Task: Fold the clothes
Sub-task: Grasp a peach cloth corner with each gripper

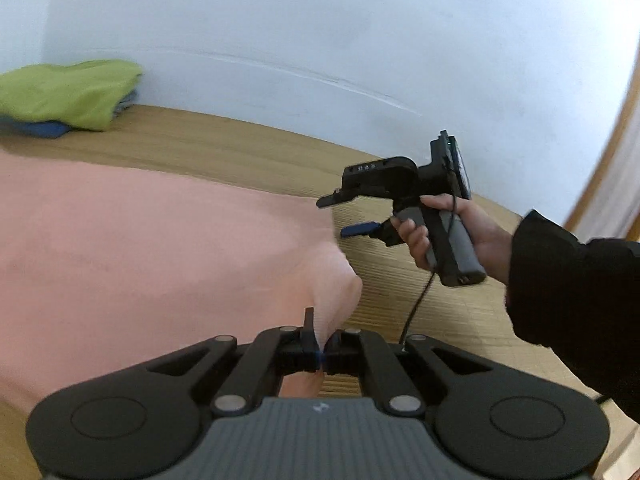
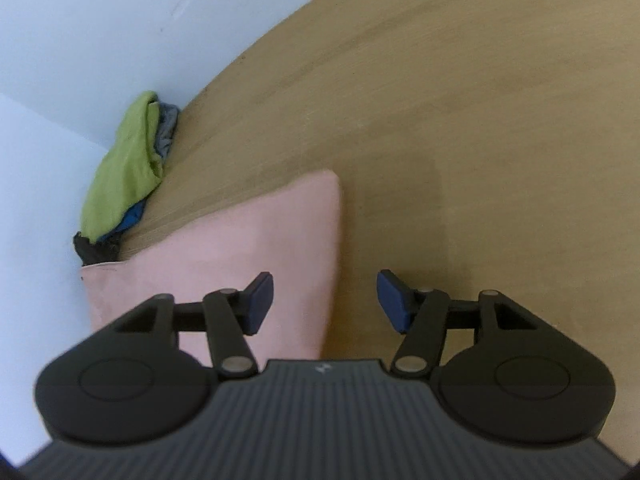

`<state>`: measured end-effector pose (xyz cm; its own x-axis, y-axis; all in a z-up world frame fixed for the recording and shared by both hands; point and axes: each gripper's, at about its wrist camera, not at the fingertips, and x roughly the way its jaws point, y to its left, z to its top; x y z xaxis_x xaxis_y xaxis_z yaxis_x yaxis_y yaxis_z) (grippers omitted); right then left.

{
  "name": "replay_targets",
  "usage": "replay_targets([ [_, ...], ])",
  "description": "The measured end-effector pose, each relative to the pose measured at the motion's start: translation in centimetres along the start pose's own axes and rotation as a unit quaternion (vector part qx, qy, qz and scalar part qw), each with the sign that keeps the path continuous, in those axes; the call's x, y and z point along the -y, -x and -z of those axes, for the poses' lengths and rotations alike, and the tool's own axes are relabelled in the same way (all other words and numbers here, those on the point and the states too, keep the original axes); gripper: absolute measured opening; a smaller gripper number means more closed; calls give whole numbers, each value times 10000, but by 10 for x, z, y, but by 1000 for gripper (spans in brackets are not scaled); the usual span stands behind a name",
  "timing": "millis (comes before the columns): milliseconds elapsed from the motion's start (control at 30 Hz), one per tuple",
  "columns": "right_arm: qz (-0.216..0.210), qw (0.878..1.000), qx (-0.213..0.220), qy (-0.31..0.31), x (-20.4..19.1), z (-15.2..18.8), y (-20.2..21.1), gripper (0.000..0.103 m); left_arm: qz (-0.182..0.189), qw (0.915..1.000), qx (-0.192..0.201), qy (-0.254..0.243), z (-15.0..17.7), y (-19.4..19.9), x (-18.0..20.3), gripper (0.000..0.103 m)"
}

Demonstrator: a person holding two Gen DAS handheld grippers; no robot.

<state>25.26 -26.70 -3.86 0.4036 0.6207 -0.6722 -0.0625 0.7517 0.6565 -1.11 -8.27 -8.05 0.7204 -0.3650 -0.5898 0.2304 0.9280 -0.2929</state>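
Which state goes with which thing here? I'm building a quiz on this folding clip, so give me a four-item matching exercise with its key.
Things:
1. left gripper
2. right gripper
3. pink cloth
4. green garment

States:
A. jaws wide apart, holding nothing
B. on top of a pile by the wall
C. shut on a fabric corner
D. spread on the wooden surface

Pairs: 1-C, 2-A, 3-D, 4-B
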Motion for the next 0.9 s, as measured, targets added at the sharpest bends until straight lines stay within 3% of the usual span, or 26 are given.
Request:
replay_targets([
  [100,-77,9999,-28,138,-14,-10,-21,57,35,9999,-25,120,8,3,-4,1],
  [133,-21,9997,-49,230,-19,-10,-27,45,75,9999,-34,98,9,2,-4,1],
  [167,66,9994,-75,320,-25,-9,-33,19,119,9999,-47,39,9,9,-7,1],
  [200,171,9992,-139,345,-28,-8,-39,5,175,9998,-77,-12,3,11,-9,1],
  [233,199,9992,-126,333,-28,-7,-41,3,256,9996,-110,-69,4,17,-10,1],
  [433,162,9984,398,375,-14,-5,-13,3,724,9956,-300,-523,1,11,13,1],
  [633,328,9955,784,417,36,-32,48,3,1248,9883,-531,-698,-10,6,33,1],
  [900,1005,9878,996,655,148,-60,138,3,2308,9649,-986,-776,-18,6,42,1],
])
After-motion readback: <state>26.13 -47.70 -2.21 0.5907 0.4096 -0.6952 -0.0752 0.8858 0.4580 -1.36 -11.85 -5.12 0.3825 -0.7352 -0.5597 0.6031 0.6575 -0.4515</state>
